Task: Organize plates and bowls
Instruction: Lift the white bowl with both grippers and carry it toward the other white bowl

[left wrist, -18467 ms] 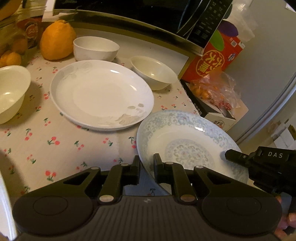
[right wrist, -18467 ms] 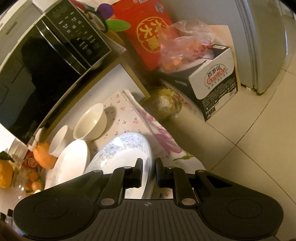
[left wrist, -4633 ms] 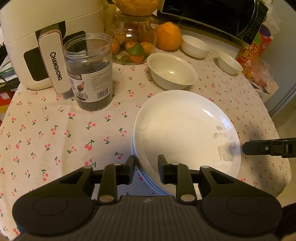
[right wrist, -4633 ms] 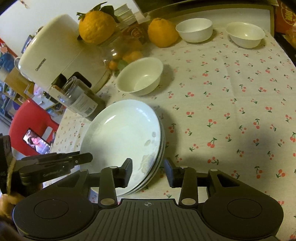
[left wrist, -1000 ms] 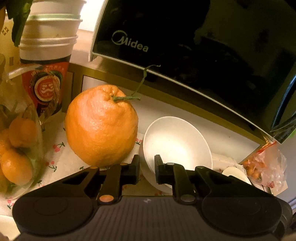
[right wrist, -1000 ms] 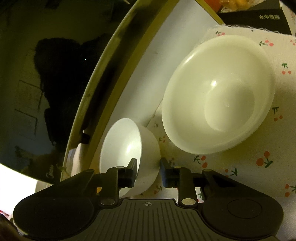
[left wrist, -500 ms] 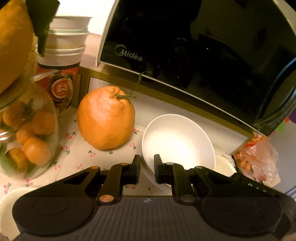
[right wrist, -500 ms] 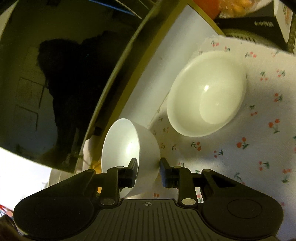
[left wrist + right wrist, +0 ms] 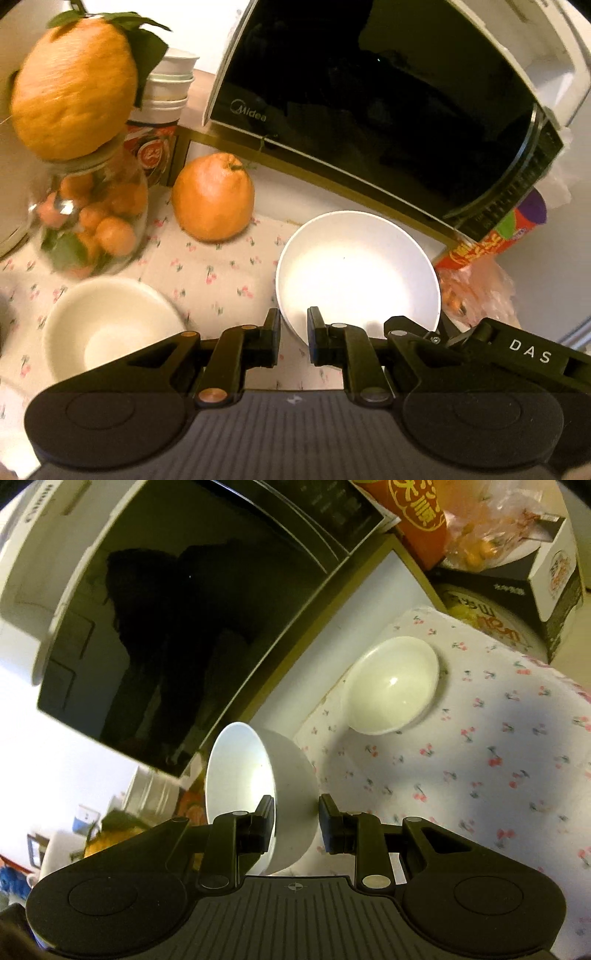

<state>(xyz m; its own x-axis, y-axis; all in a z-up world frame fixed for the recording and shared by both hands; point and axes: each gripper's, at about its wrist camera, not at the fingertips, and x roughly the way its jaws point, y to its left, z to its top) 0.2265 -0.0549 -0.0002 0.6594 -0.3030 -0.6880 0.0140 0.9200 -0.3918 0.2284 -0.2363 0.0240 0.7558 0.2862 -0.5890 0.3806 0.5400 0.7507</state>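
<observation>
A small white bowl (image 9: 356, 271) is held in the air above the cherry-print tablecloth (image 9: 221, 273). My left gripper (image 9: 294, 332) is shut on its near rim. My right gripper (image 9: 296, 821) is shut on the opposite rim, and the bowl (image 9: 266, 786) shows tilted on edge between its fingers. The right gripper's arm (image 9: 491, 354) shows beside the bowl in the left wrist view. A larger cream bowl (image 9: 110, 328) sits on the cloth at lower left. Another cream bowl (image 9: 393, 685) sits near the table's far corner.
A black microwave (image 9: 369, 96) stands behind on a gold-edged shelf. A big orange (image 9: 214, 197) and a glass jar of small oranges (image 9: 92, 218) topped by another orange (image 9: 74, 85) stand at left. Boxes and a snack bag (image 9: 498, 546) lie beyond the table edge.
Both grippers have lifted the white bowl off the cloth and pulled it back from the microwave. The large orange and the far bowl now sit farther away.
</observation>
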